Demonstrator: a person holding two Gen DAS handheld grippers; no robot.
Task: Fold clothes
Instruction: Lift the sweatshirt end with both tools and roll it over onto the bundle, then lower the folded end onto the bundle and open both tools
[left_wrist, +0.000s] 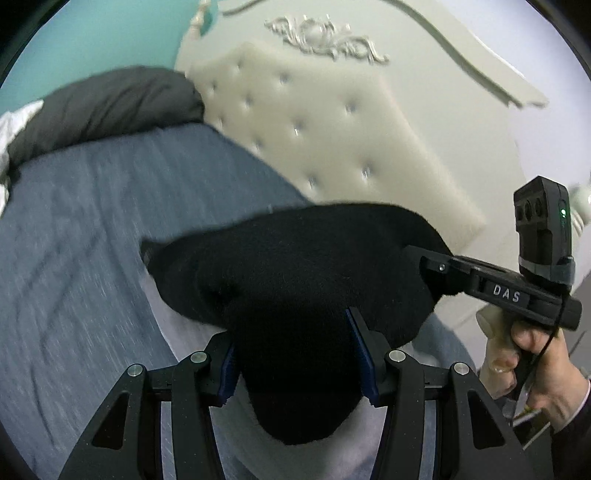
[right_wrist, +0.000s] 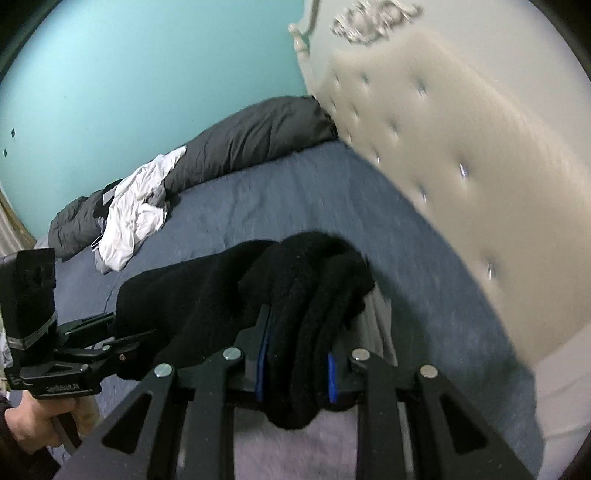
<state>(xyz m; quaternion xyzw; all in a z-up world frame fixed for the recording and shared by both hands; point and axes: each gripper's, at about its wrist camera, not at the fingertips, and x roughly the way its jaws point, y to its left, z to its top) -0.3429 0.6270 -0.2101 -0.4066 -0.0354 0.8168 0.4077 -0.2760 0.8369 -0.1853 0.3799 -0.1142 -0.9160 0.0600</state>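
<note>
A black fleece garment (left_wrist: 295, 266) hangs stretched between both grippers above the bed. In the left wrist view my left gripper (left_wrist: 295, 350) is shut on a thick bunch of it, the blue pads pressing each side. At the right of that view, my right gripper (left_wrist: 421, 262) bites the garment's far end. In the right wrist view my right gripper (right_wrist: 295, 350) is shut on several rolled folds of the black garment (right_wrist: 314, 273). My left gripper (right_wrist: 110, 328) holds the other end at the left. The cloth hides the fingertips in both views.
The bed has a blue-grey sheet (right_wrist: 295, 199), with a pale lilac cloth (left_wrist: 173, 328) lying under the garment. A dark grey duvet (right_wrist: 251, 140) and a crumpled white garment (right_wrist: 136, 210) lie by the teal wall (right_wrist: 147, 74). A cream tufted headboard (right_wrist: 461, 166) stands close on the right. A hand (left_wrist: 532, 354) grips the right handle.
</note>
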